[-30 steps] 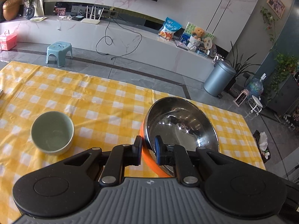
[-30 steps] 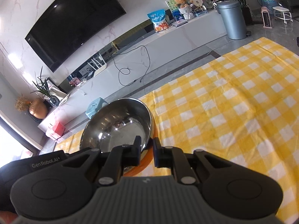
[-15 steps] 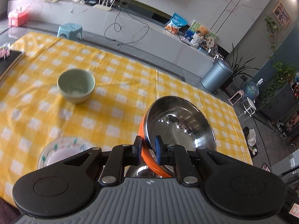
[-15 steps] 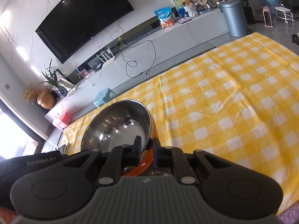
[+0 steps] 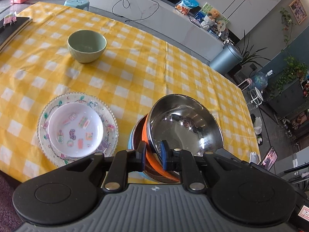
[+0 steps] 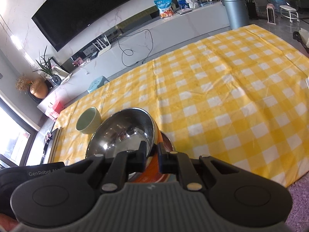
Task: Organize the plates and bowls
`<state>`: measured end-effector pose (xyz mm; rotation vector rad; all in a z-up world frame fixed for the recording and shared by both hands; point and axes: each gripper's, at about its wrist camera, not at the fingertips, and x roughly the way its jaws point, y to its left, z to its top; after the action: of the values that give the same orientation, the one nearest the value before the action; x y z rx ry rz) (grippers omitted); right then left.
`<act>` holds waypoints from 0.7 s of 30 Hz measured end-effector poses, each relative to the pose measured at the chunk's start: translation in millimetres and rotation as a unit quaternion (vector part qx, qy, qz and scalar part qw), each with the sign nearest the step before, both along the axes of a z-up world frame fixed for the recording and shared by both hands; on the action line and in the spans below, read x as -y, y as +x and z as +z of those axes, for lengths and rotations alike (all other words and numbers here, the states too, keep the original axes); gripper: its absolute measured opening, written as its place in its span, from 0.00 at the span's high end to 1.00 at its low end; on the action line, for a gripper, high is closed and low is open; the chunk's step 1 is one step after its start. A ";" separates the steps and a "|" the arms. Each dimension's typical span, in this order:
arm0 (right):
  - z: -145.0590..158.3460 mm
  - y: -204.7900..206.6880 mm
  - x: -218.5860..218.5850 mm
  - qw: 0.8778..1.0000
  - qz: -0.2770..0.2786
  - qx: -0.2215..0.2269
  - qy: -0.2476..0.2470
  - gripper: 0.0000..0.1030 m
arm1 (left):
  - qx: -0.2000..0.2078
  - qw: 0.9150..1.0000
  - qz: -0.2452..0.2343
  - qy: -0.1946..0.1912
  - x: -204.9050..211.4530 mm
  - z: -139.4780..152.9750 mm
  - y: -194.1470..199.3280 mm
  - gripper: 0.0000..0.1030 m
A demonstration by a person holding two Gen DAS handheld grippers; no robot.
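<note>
At the near edge of a table draped in a yellow-and-white checked cloth (image 5: 135,61), two grippers are pinching opposite rims of one orange-sided steel bowl (image 5: 185,123): the left gripper (image 5: 152,155) and the right gripper (image 6: 150,155), both narrowed onto its wall. The bowl is tilting above a second steel bowl with a blue outside (image 5: 136,141) resting on the cloth. Just left, one small white dish with printed motifs (image 5: 75,129) is sitting inside one clear patterned glass plate (image 5: 48,114). Farther back, one empty pale green bowl (image 5: 87,45) is standing alone. In the right wrist view, "GenRobot" is showing on the left gripper's housing. Beyond, a grey bin (image 6: 237,11) is standing on the floor.
</note>
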<state>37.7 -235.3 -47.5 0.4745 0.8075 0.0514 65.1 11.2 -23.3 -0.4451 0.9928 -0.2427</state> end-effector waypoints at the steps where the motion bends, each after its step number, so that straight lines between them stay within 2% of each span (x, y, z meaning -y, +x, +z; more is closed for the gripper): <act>1: -1.9 -0.5 0.6 1.000 -0.001 -0.003 0.000 0.91 | 0.002 1.000 0.000 0.001 1.0 -0.3 -1.1 0.83; 21: -17.5 1.3 2.2 1.000 -0.010 -0.019 0.006 0.96 | 0.000 0.999 -0.010 0.035 12.6 -10.7 -1.3 0.82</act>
<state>39.0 -237.5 -65.0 0.4970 0.8395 0.0284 63.7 -1.4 -34.0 -0.3706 1.0032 -0.2256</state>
